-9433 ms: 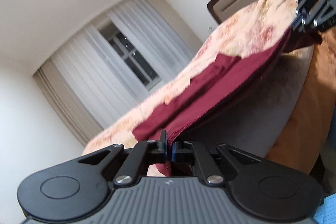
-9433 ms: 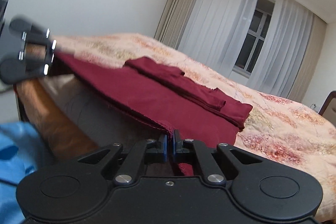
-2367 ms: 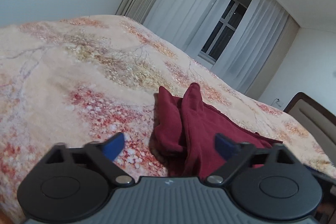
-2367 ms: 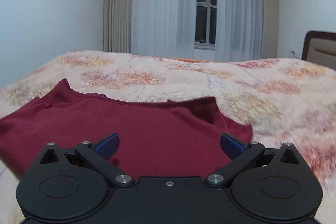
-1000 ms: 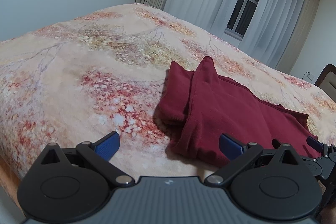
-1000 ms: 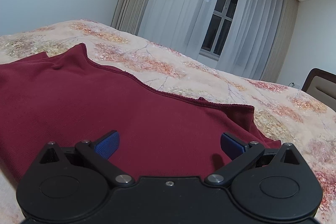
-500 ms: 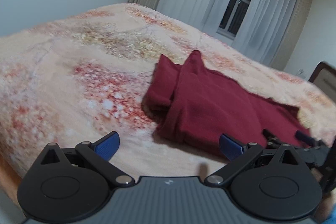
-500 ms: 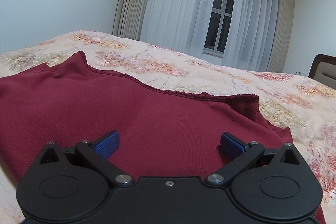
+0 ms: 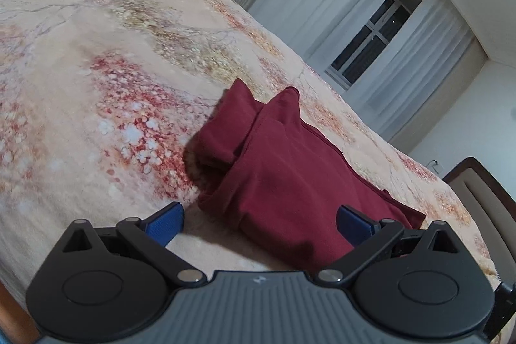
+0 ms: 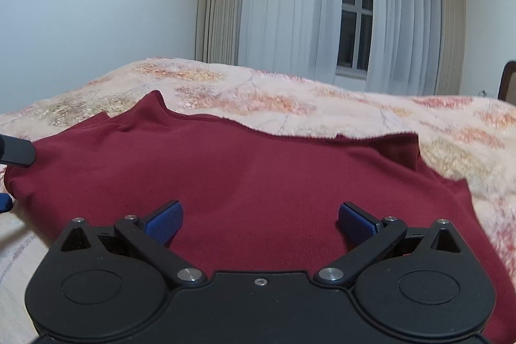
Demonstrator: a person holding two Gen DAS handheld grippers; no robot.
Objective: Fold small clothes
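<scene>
home bedroom: floral bedspread point(image 9: 113, 79), wooden headboard point(image 9: 480, 192), curtained window point(image 10: 354, 21).

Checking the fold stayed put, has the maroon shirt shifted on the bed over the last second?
Cannot tell. The maroon shirt keeps the same folded outline on the floral blanket; only the cameras tilted, as the window shows.

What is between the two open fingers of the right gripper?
In the right wrist view, only the maroon shirt lies between the right gripper fingers, flat on the bedspread; nothing is gripped.
</scene>
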